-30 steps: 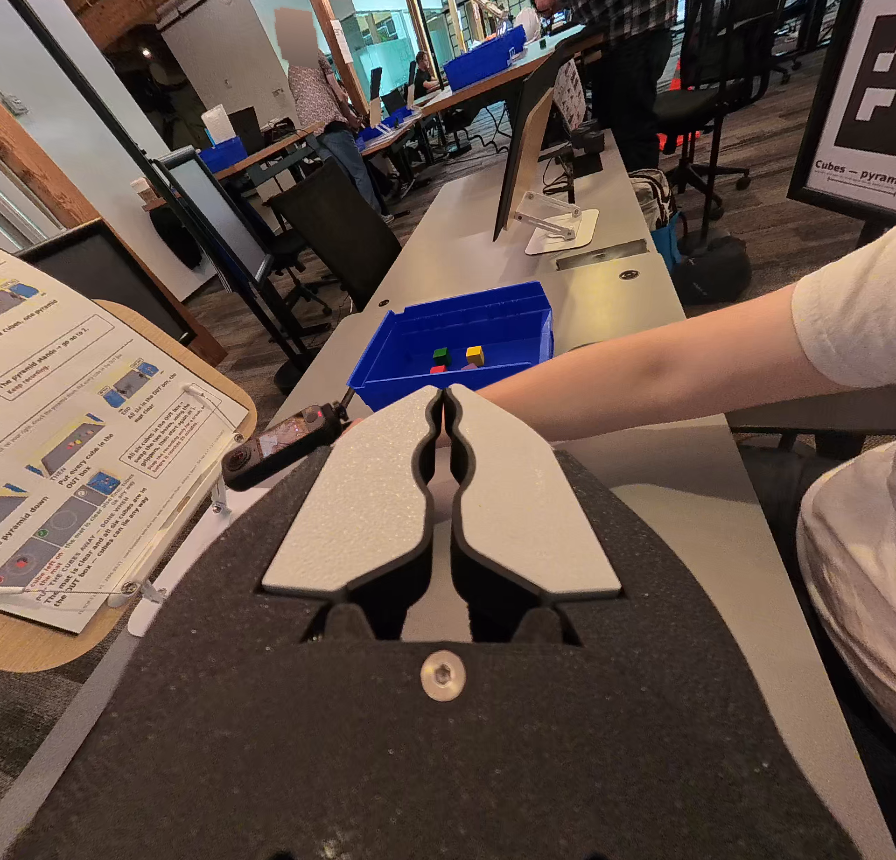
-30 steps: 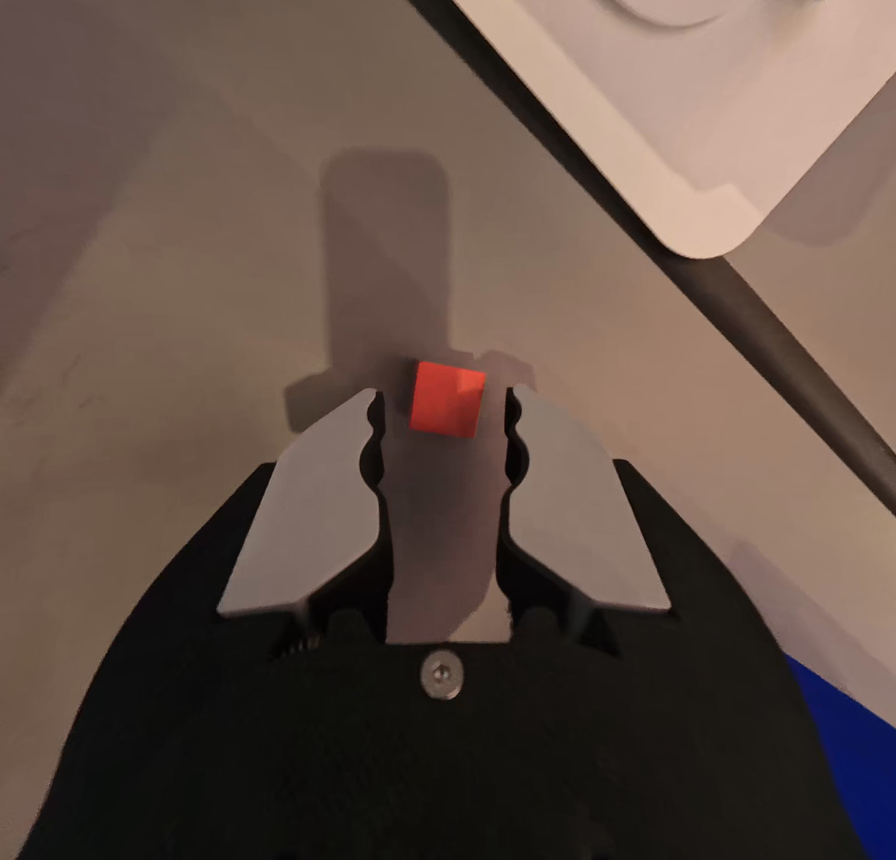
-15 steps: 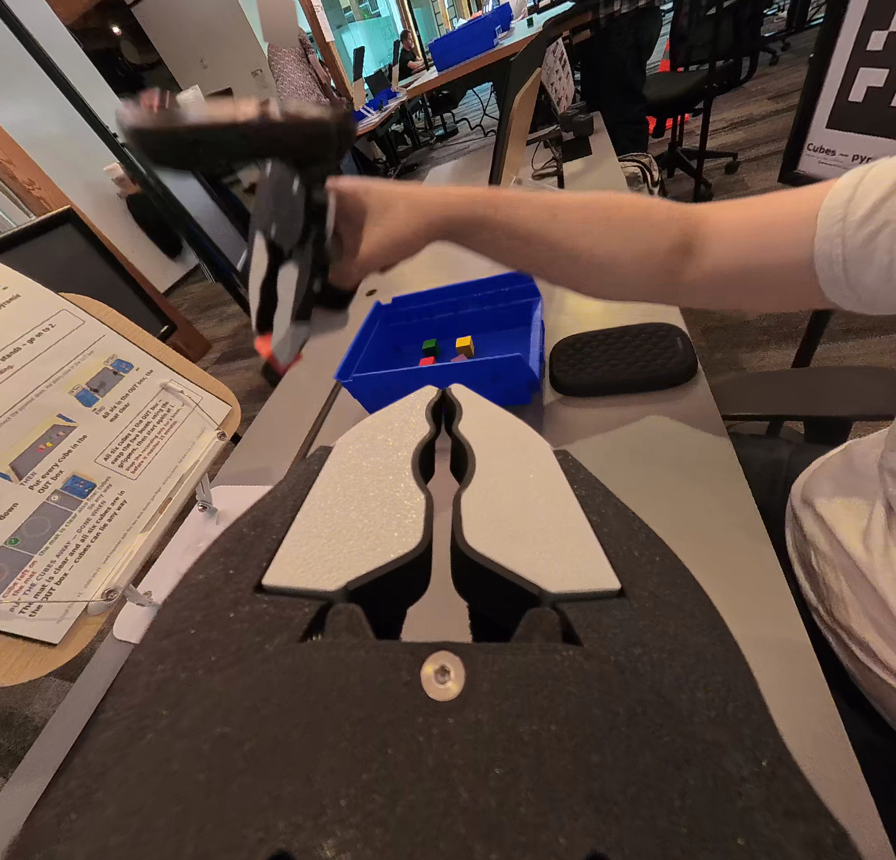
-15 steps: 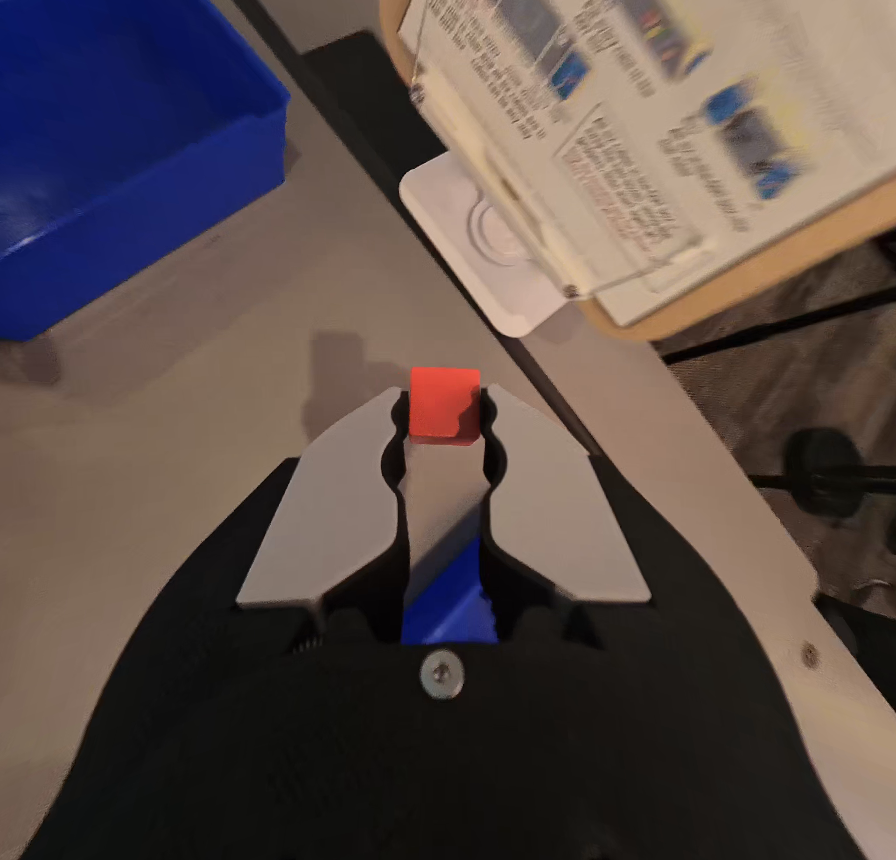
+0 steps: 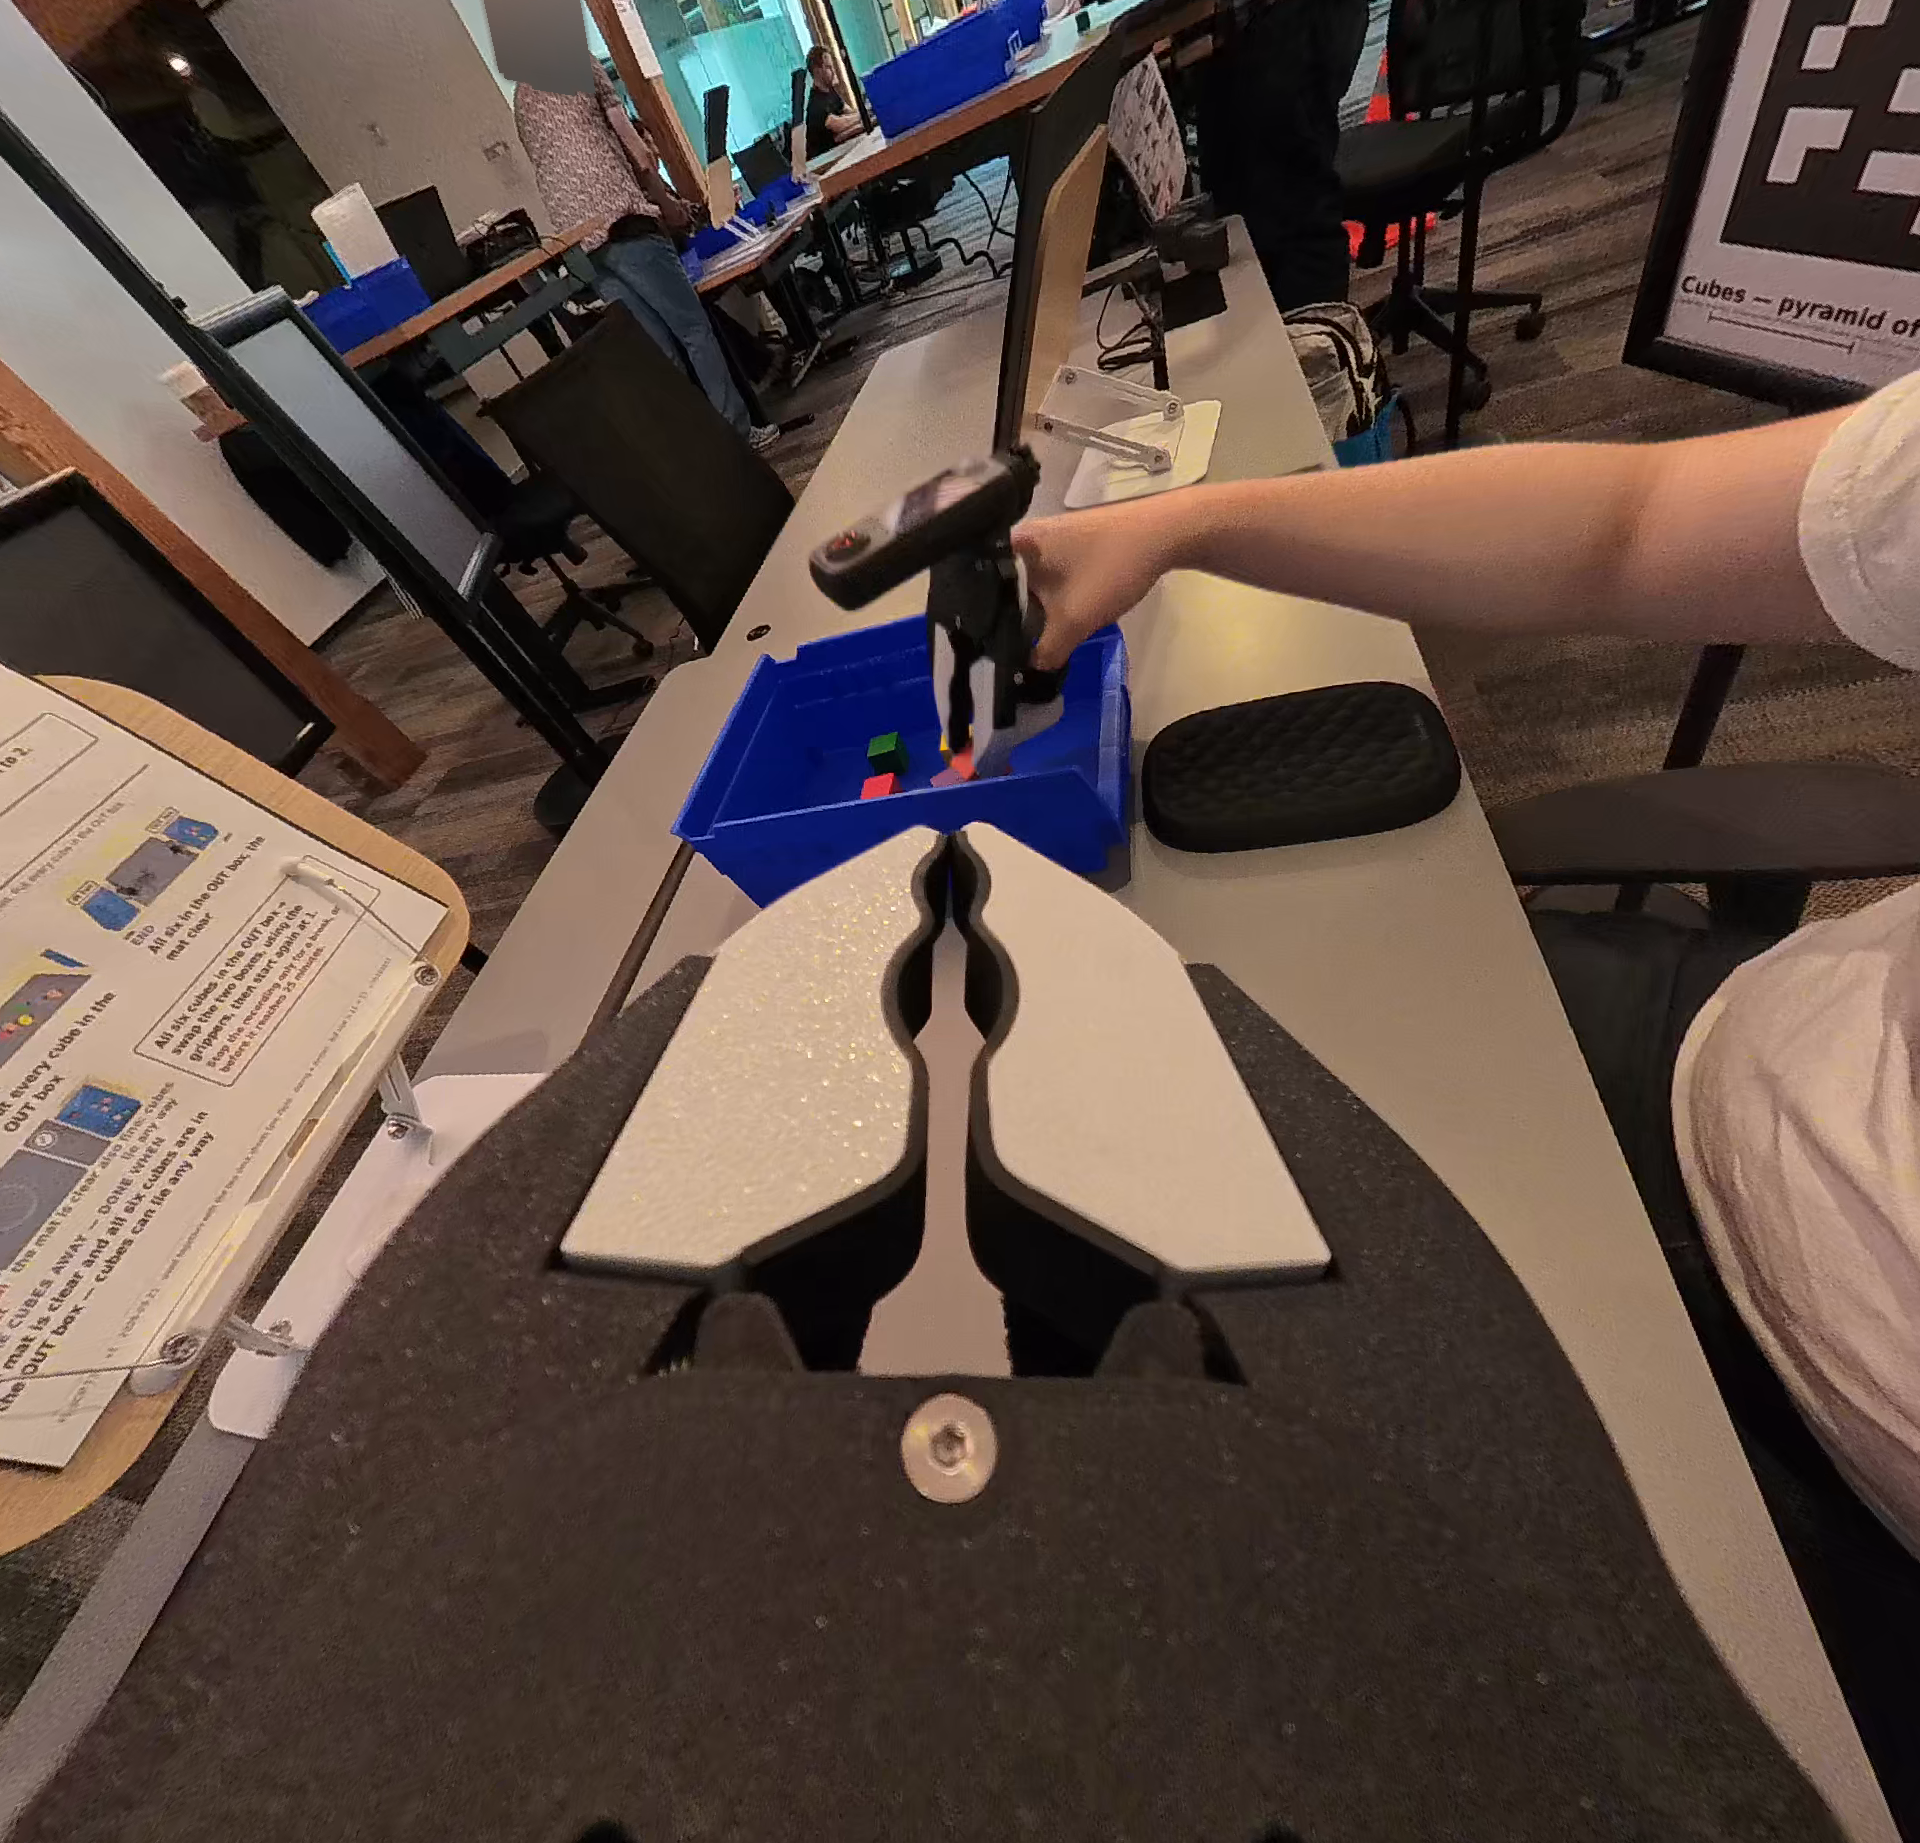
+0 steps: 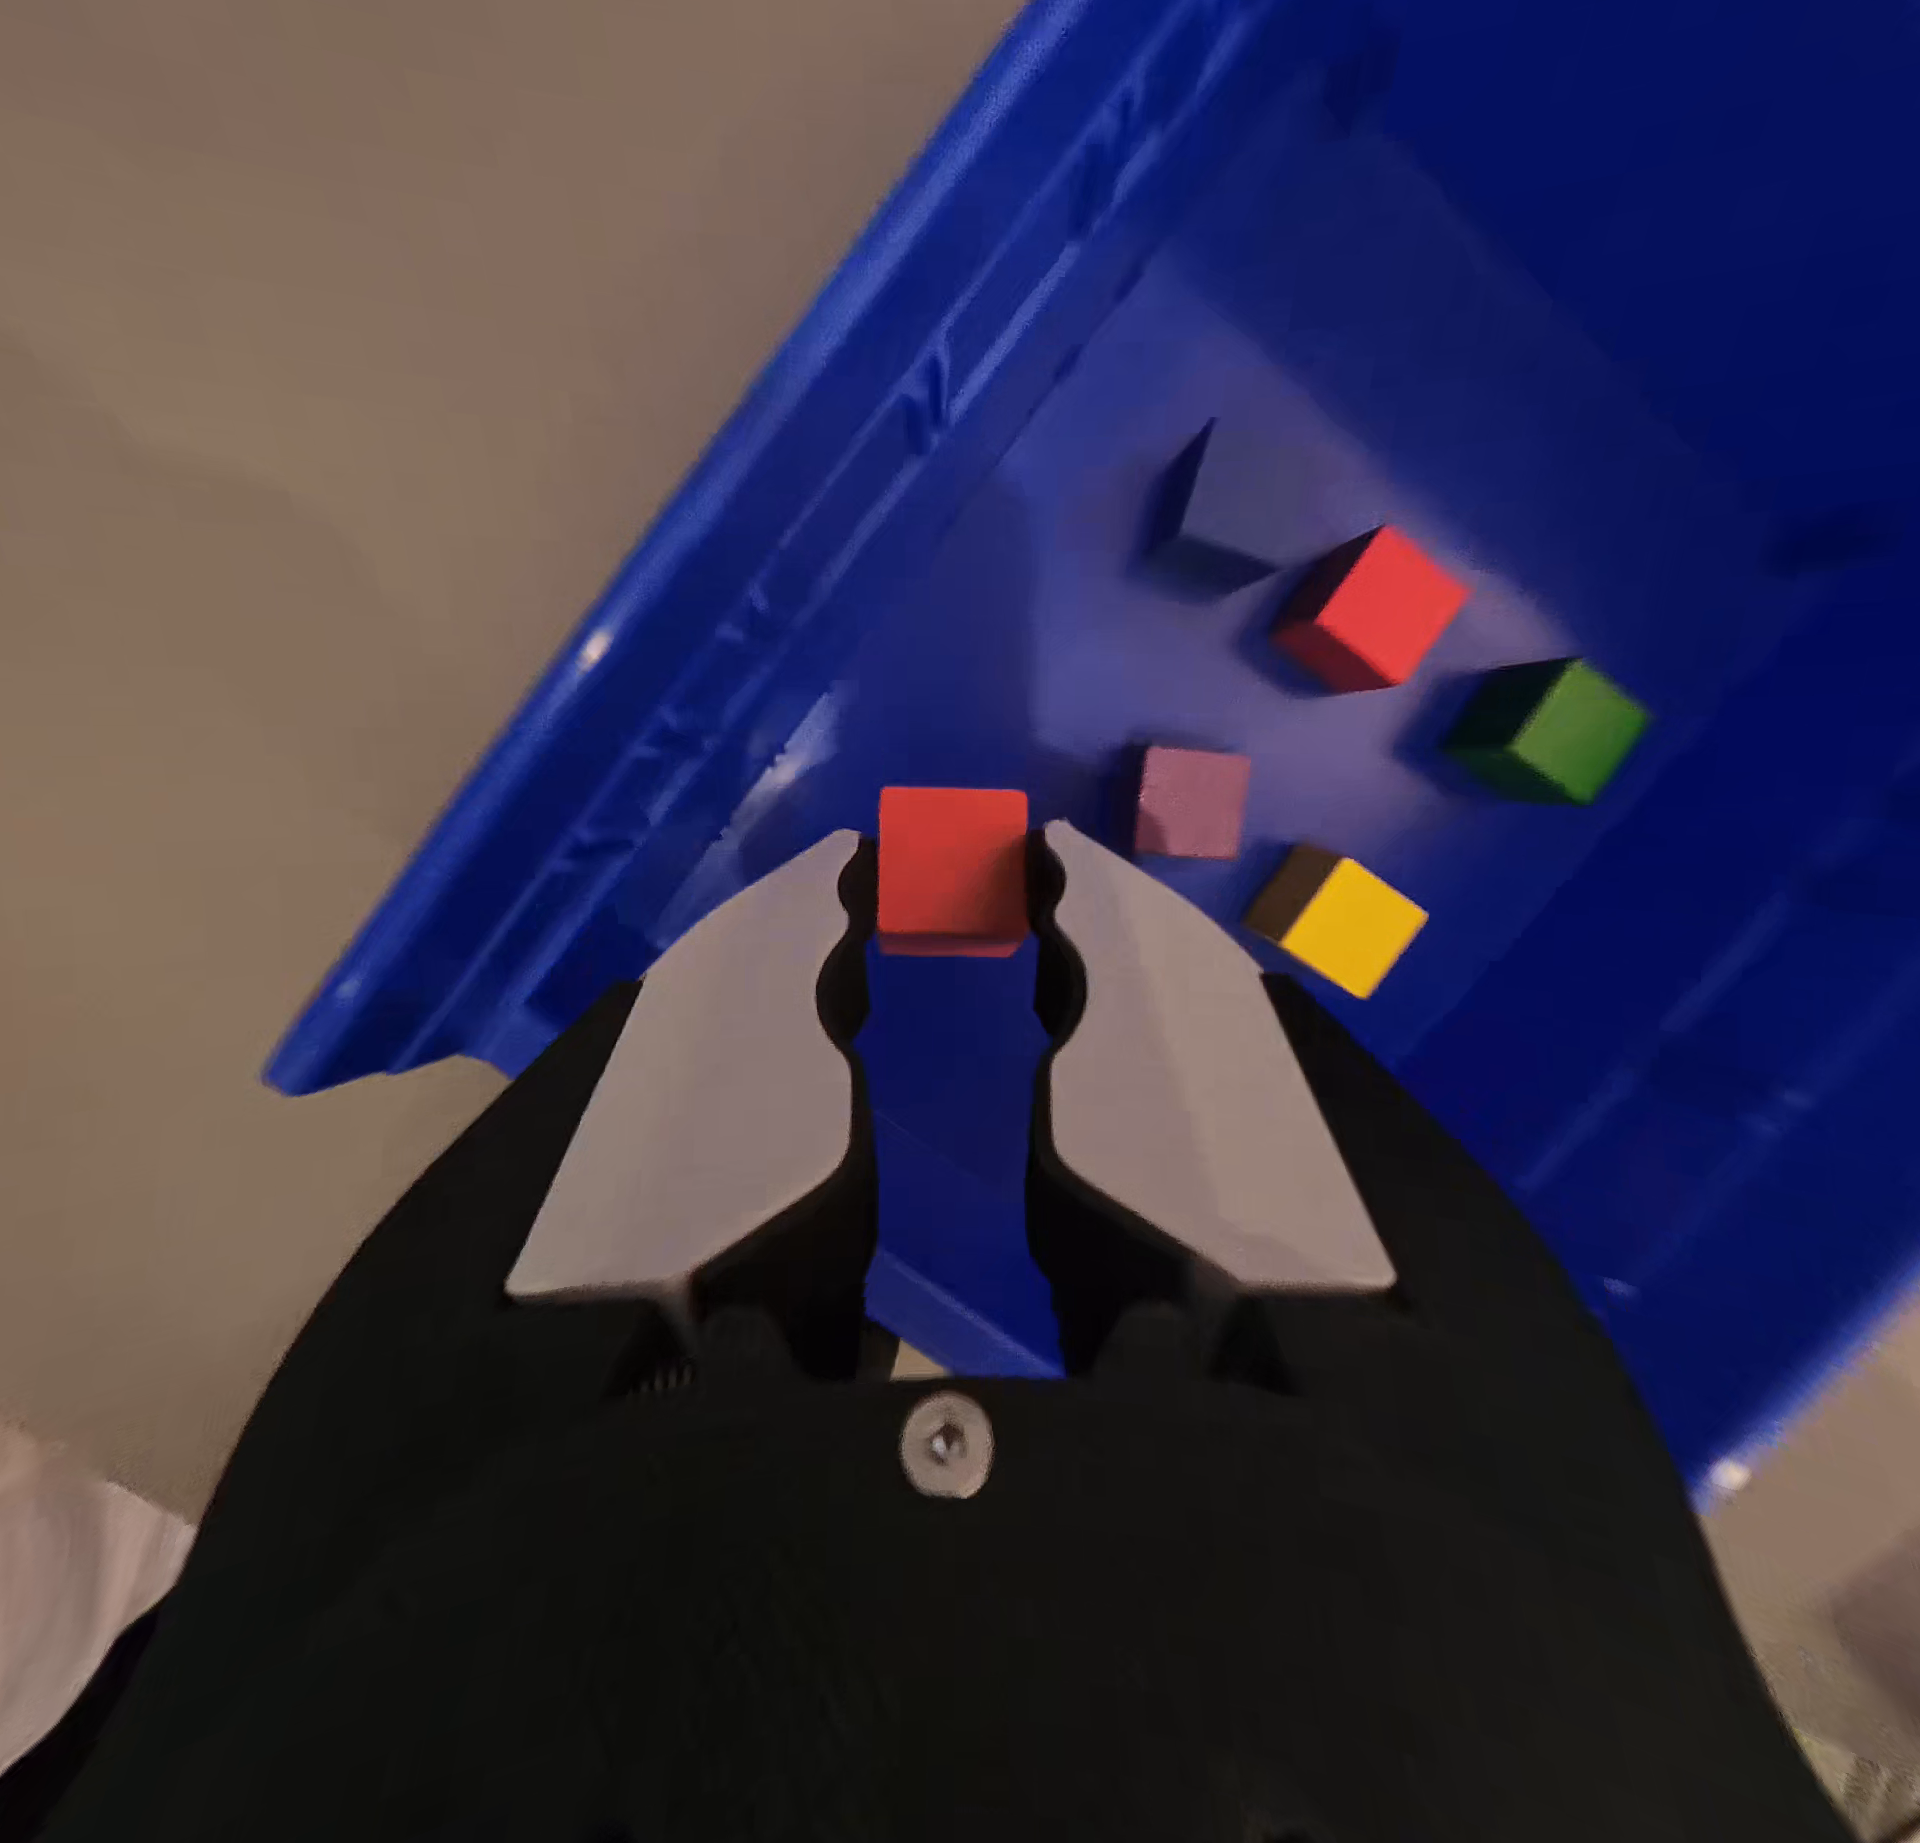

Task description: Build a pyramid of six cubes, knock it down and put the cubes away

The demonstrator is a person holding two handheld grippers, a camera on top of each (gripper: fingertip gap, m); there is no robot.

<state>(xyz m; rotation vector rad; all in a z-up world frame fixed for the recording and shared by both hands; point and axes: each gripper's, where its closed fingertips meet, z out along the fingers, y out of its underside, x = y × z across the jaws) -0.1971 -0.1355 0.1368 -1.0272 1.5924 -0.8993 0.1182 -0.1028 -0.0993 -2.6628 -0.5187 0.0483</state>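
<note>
- Holding an orange-red cube (image 6: 951, 863) in my right gripper (image 6: 951, 848), jaws clamped on it, above the blue bin (image 6: 1558, 235).
- Bin holds red (image 6: 1377, 604), green (image 6: 1564, 733), purple (image 6: 1190, 801) and yellow (image 6: 1345, 920) cubes; a dark blue one (image 6: 1210, 526) probably, blurred.
- Left gripper (image 5: 951, 858): jaws closed, empty, over the worktop (image 5: 1351, 962).
- Likely the last cube; only the drop is left.

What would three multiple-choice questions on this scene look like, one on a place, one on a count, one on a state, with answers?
1. Where is the right tool?
A. over the blue bin
B. over the wrist pad
C. over the instruction sheet

2. How many cubes lie on the bin floor?
A. two
B. five
C. eight

3. What is the left tool doing?
A. gripping a cube
B. shut, empty
C. wide open

Answers:
1 A, blue floor shows below its fingers.
2 B, blue, red, green, purple and yellow.
3 B, its fingers meet with nothing between; the right tool grips a red cube.
</note>
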